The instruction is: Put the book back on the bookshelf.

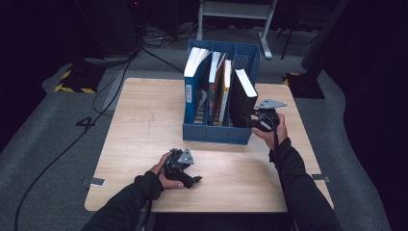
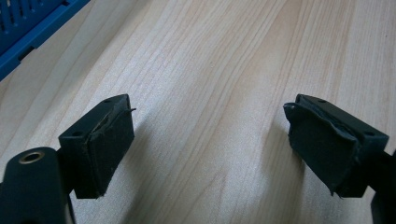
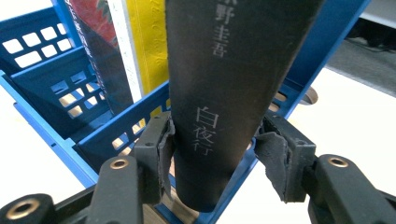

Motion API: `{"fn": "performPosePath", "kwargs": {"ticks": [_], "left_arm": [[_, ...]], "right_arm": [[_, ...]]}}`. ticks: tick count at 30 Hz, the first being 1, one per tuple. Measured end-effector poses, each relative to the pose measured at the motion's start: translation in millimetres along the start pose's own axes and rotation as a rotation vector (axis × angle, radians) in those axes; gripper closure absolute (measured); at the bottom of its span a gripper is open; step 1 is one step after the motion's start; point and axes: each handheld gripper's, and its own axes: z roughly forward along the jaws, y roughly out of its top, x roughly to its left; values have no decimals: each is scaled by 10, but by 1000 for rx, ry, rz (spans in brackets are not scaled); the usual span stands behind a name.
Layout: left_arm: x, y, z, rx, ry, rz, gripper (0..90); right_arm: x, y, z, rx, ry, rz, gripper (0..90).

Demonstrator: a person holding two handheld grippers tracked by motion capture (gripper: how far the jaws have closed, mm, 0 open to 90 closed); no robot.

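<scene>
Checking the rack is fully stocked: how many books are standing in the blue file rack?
4, possibly more hidden: a blue-spined book in the left compartment, two books in the middle, and a black book in the right, between the right gripper's jaws.

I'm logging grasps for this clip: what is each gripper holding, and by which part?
The right gripper grips the black book by the lower end of its spine, in the blue file rack. The left gripper is open over the table, holding nothing.

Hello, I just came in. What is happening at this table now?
A person works at a light wooden table with a hand-held tool in each hand. The right tool grips the spine of a thick black book standing in the rightmost slot of a blue plastic file rack. The left tool rests open over bare wood, holding nothing.
</scene>
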Motion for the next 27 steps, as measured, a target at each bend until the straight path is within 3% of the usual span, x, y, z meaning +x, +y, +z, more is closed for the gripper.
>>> {"fn": "performPosePath", "kwargs": {"ticks": [4, 15, 27], "left_arm": [[0, 0, 0, -1, 1, 1, 147], [-2, 0, -1, 0, 1, -1, 148], [-2, -1, -1, -2, 2, 0, 149]], "right_arm": [[16, 26, 41, 0, -3, 8, 471], [51, 165, 241, 8, -77, 59, 472], [-72, 319, 450, 24, -100, 100, 475]]}}
